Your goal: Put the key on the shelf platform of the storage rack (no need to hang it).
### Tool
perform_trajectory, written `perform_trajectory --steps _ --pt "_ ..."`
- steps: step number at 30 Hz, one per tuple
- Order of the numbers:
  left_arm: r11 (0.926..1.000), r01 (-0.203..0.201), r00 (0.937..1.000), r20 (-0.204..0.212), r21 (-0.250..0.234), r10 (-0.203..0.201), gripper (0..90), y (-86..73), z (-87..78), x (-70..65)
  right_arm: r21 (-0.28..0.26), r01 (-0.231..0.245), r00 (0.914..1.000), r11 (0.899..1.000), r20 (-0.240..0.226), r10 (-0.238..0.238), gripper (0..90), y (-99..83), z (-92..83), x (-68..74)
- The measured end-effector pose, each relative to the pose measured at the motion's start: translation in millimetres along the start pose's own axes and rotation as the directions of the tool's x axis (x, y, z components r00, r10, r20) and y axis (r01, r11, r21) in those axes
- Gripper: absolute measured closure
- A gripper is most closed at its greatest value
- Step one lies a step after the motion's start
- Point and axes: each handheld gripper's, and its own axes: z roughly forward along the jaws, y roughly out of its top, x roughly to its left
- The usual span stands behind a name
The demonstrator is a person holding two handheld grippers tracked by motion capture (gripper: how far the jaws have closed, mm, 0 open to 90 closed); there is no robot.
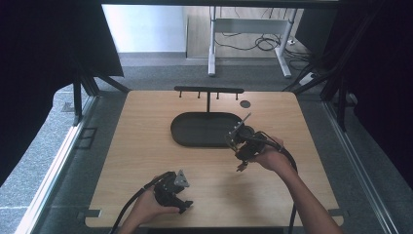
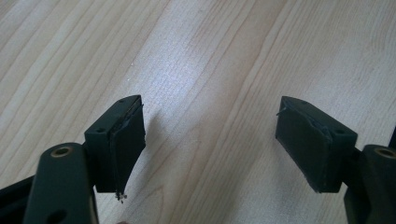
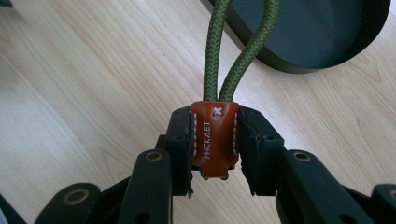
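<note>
The right tongs (image 3: pixel 215 154) are clenched on a brown leather tab (image 3: pixel 215 140), one black pad pressing each side of it. White stitching runs down the tab's edges and pale letters are stamped on its face. From the top of the tab two strands of olive-green braided cord (image 3: pixel 233 60) rise side by side, spread slightly, and pass in front of the dark oval tray (image 3: pixel 322 42) that lies on the bench (image 3: pixel 70 93). In the high view the right tongs (image 1: pixel 242 141) hang just over the near right end of that tray (image 1: pixel 195 131); the cord there is too small to make out, perhaps hidden by the hand. Behind the tray stands a black T-shaped rack (image 1: pixel 208 91) with short pegs under its crossbar. The left tongs (image 2: pixel 210 140) are released, their pads well apart over bare wood with nothing between them; in the high view they (image 1: pixel 178 195) rest low near the front edge of the bench, well apart from the tray.
</note>
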Motion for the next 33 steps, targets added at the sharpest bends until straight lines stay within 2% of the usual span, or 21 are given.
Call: perform_trajectory --steps 11,23,33 --pt "0.9998 0.006 1.0000 -0.005 -0.019 -0.006 24.9 -1.4 -4.7 2.5 0.011 -0.008 0.9999 1.000 -0.006 0.008 67.0 17.0 7.0 -10.4" --pt "0.9996 0.011 0.9999 -0.007 -0.028 -0.011 24.9 -2.8 -8.2 4.8 0.014 0.007 0.9998 1.000 -0.019 -0.007 67.0 51.7 13.6 -18.2" --pt "0.9993 0.015 0.9999 -0.007 -0.035 -0.015 25.0 -3.6 -10.2 5.9 0.018 0.011 0.9996 1.000 -0.026 -0.010 67.0 71.3 16.5 -20.6"
